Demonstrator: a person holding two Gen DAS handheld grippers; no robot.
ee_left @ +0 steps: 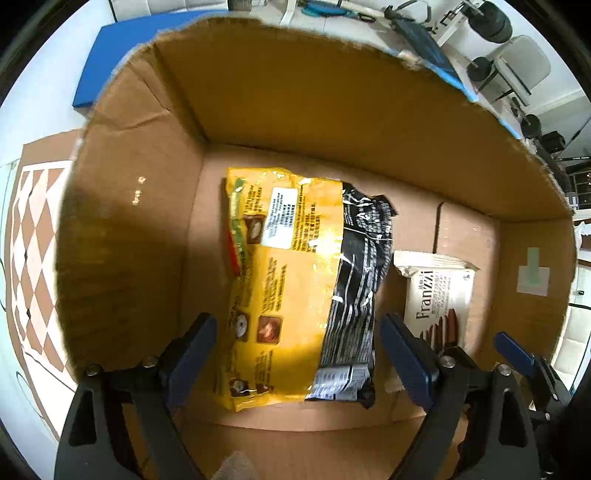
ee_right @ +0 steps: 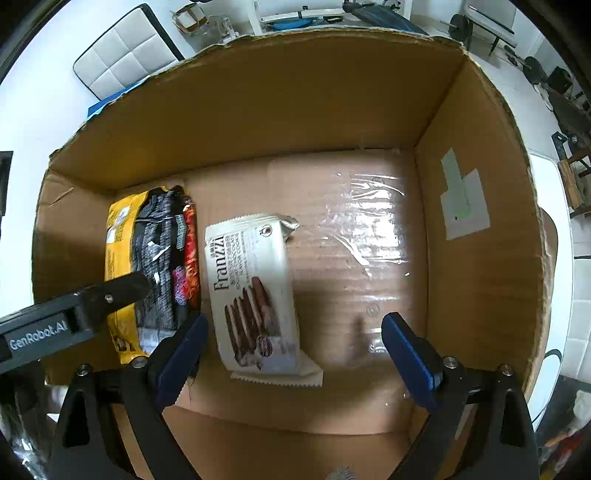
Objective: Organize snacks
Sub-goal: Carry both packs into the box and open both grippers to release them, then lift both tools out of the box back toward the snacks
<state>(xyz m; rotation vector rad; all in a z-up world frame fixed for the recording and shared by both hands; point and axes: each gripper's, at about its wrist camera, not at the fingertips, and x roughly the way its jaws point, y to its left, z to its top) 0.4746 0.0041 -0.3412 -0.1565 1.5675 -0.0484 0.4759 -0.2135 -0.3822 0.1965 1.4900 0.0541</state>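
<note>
An open cardboard box (ee_left: 332, 110) holds the snacks. A yellow bag (ee_left: 284, 280) lies flat on its floor with a black packet (ee_left: 358, 280) along its right side. My left gripper (ee_left: 301, 356) points down over them, open, its blue pads standing just outside both edges without pressing. To the right lies a white Franzzi cookie pack (ee_left: 439, 295). In the right wrist view the cookie pack (ee_right: 255, 288) rests on the box (ee_right: 258, 110) floor between the wide-open fingers of my right gripper (ee_right: 295, 356), nearer the left finger and touched by neither. The yellow bag (ee_right: 118, 258) sits at the left.
Clear tape (ee_right: 369, 221) shines on the bare right half of the box floor. A pale label (ee_right: 465, 199) is stuck on the right wall. Outside are a blue pad (ee_left: 110, 55), a checkered mat (ee_left: 33, 240), a white cushioned seat (ee_right: 122, 48) and dumbbells (ee_left: 491, 22).
</note>
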